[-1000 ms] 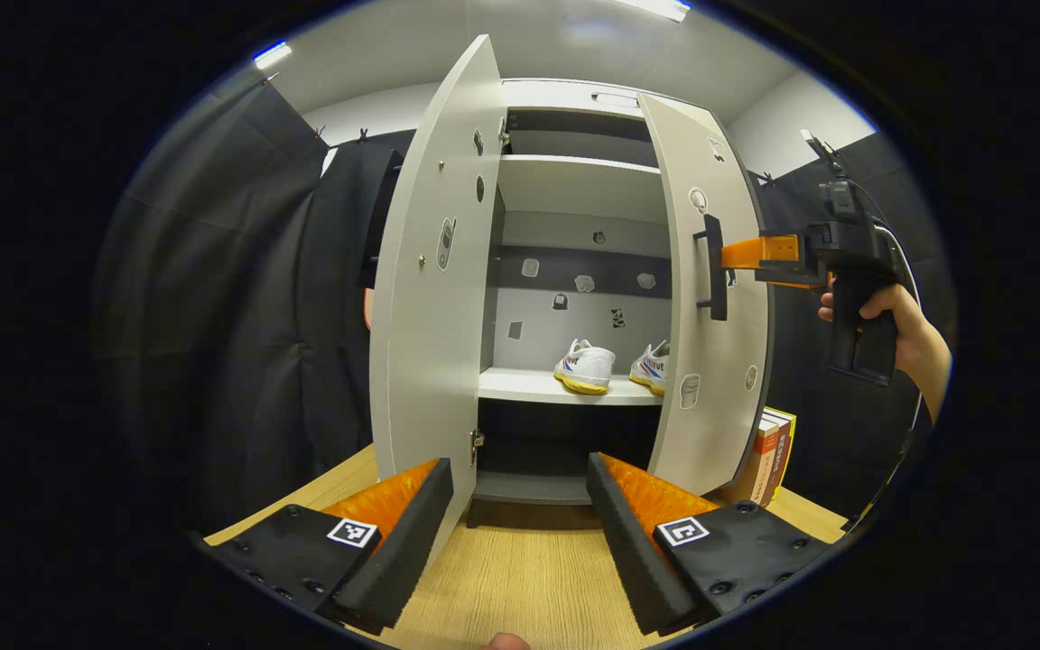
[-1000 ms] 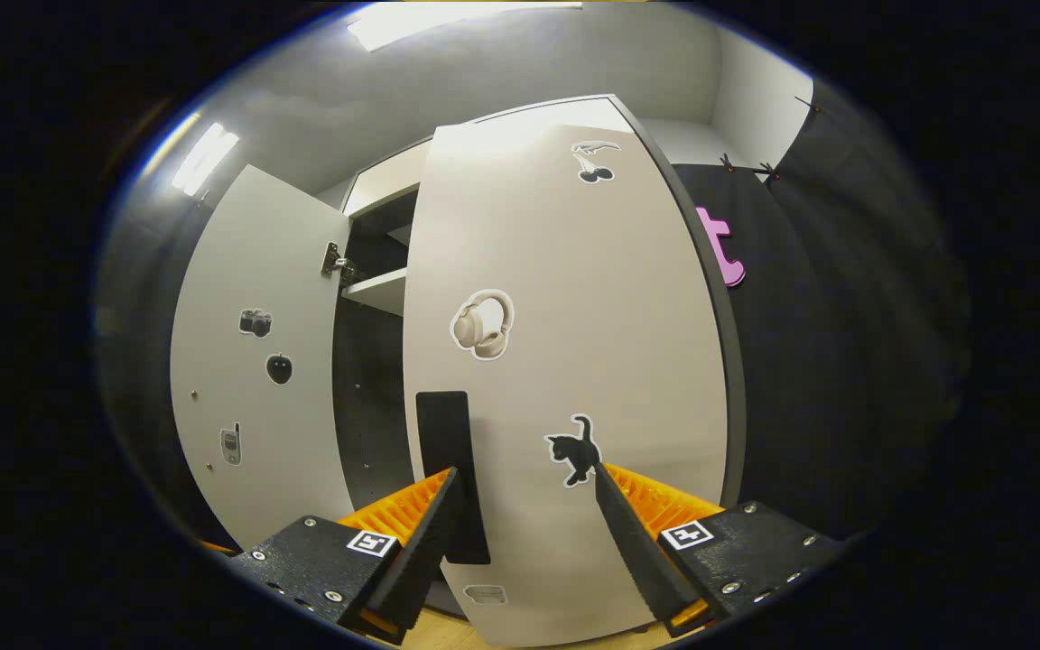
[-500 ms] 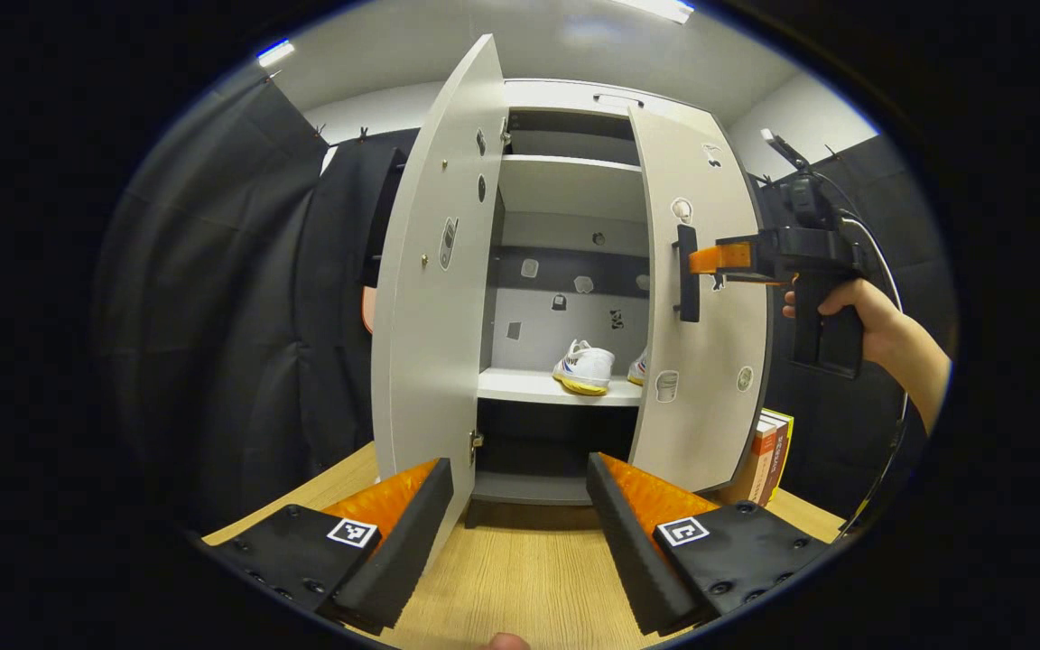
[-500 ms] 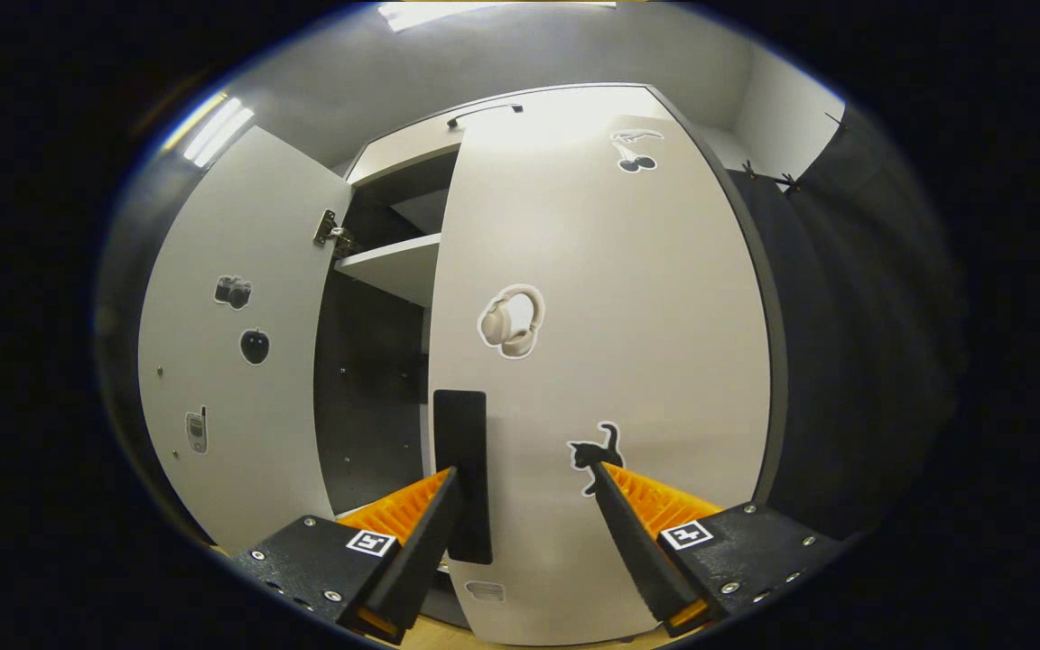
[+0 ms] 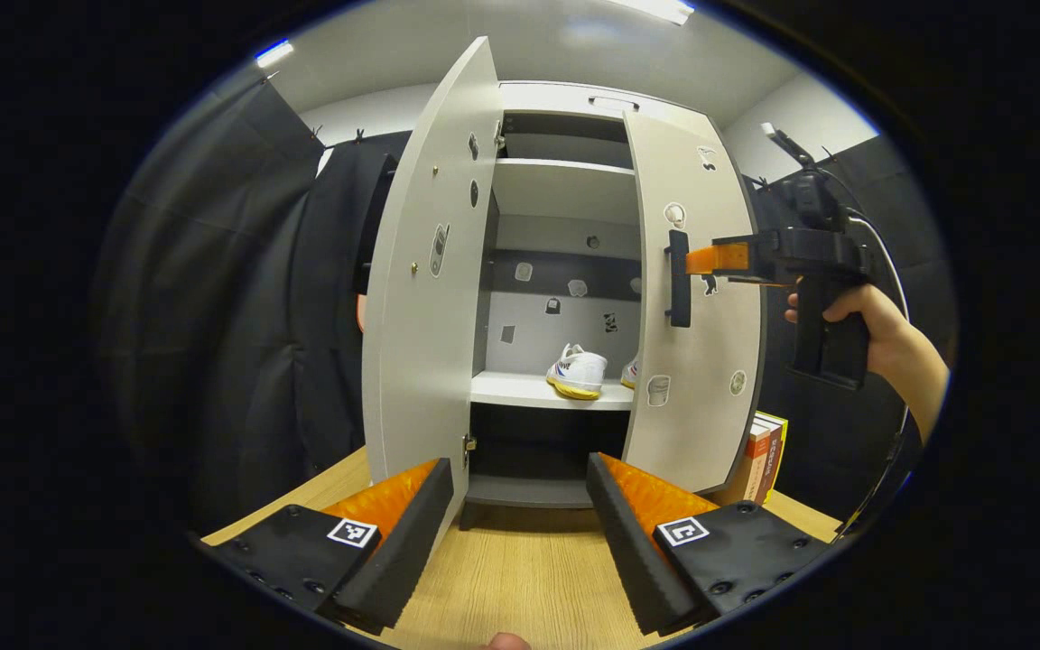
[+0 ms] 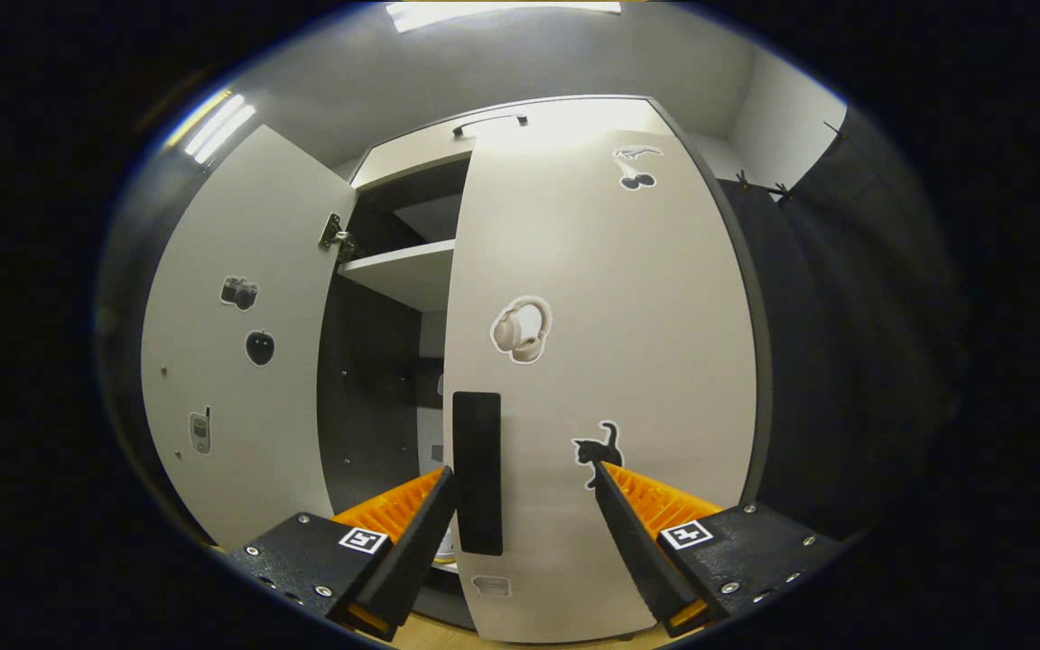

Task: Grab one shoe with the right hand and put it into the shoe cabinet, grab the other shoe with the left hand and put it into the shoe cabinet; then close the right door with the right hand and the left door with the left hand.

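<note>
Both hand-held grippers spread wide, the right hand-held gripper (image 6: 520, 478) against the sticker-covered right door (image 6: 628, 361); no writing legible.

White shoe (image 5: 579, 372) with yellow sole and blue-red stripes; pale grey cabinet doors (image 5: 416, 298) with small stickers; black handle (image 6: 478, 471); light wood-grain worktop (image 5: 520, 578).

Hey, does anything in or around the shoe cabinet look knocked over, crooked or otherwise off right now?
Nothing stands out. Both shoes sit upright on the shelf, the left door stands wide open, and the right door is partly swung in with the right gripper at its handle.
</note>
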`<action>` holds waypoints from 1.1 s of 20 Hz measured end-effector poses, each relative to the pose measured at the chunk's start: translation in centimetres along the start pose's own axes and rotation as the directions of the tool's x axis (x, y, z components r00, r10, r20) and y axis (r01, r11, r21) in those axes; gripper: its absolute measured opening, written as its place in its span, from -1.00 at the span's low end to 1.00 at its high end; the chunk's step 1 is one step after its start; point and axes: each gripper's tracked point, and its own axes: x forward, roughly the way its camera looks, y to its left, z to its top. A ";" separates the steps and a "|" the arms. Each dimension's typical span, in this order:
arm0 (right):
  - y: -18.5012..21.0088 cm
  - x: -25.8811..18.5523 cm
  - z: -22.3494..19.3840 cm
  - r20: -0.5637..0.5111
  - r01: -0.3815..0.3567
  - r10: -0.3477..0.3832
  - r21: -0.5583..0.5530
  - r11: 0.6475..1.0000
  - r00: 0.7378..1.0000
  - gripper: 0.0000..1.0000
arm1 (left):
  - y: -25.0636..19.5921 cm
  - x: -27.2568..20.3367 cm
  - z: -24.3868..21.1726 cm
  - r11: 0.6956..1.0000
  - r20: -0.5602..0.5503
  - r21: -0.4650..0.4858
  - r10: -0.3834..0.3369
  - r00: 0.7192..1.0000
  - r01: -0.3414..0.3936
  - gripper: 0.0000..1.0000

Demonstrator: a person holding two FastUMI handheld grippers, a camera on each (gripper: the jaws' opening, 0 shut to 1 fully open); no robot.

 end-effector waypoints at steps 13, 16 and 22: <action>-3.5 -18.7 -5.4 -0.008 0.183 -0.183 0.029 0.983 0.983 0.88 | -2.4 0.5 2.6 0.998 0.029 -0.041 -0.044 0.999 0.045 0.94; -2.9 -20.4 -7.2 -0.034 0.168 -0.167 0.050 0.984 0.985 0.88 | -1.5 0.3 5.8 0.995 0.069 -0.098 -0.023 0.997 0.029 0.93; -1.9 -21.0 -9.4 -0.061 0.140 -0.139 0.020 0.990 0.988 0.87 | 9.0 -0.4 13.2 0.977 0.127 -0.142 0.176 0.976 -0.157 0.94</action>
